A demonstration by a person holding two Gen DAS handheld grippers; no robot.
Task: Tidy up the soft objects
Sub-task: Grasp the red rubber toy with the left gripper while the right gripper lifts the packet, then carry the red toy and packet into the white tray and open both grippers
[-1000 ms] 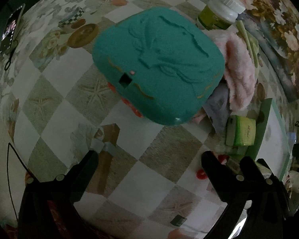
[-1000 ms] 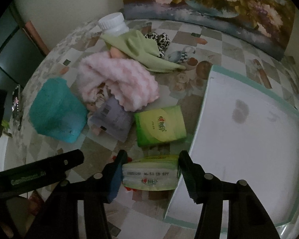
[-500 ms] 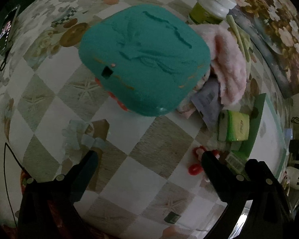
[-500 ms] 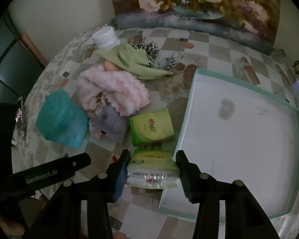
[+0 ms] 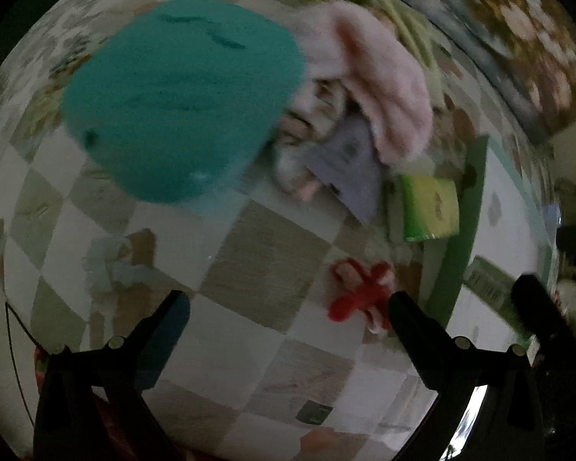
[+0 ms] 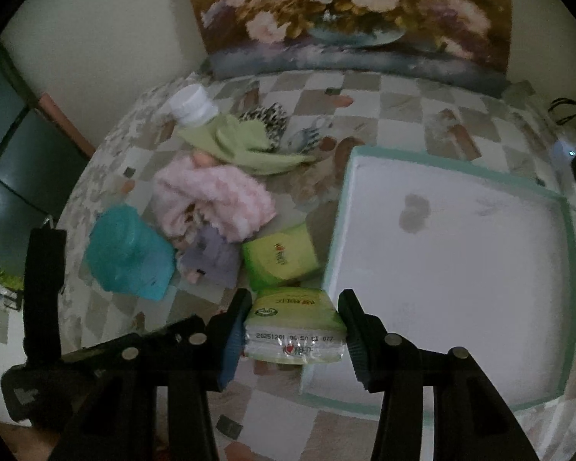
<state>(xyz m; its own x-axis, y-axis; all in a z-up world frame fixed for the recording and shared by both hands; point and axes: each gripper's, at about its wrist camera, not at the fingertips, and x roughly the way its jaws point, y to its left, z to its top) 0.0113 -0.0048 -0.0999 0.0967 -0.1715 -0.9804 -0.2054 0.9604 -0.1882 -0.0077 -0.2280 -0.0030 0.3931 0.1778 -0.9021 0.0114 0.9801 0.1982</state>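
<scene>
My right gripper [image 6: 293, 324] is shut on a green tissue pack [image 6: 293, 326] and holds it above the near left edge of the white tray [image 6: 460, 269]. A second green tissue pack [image 6: 278, 259] lies on the table beside the tray. A teal soft pouch [image 6: 128, 255], a pink fluffy cloth [image 6: 211, 196], a lilac packet [image 6: 215, 263] and a green cloth [image 6: 245, 146] lie in a pile to the left. My left gripper [image 5: 288, 307] is open and empty over the checked tablecloth, below the teal pouch [image 5: 180, 96]. The left wrist view is blurred.
A white-capped bottle [image 6: 192, 105] stands behind the green cloth. A leopard-print item [image 6: 265, 119] lies next to it. A flower painting [image 6: 349, 19] leans on the back wall. A red printed figure [image 5: 361, 292] marks the tablecloth near my left gripper.
My right gripper has lifted the tissue pack and moved it toward the tray. My left gripper has drawn back from the teal pouch and swung right.
</scene>
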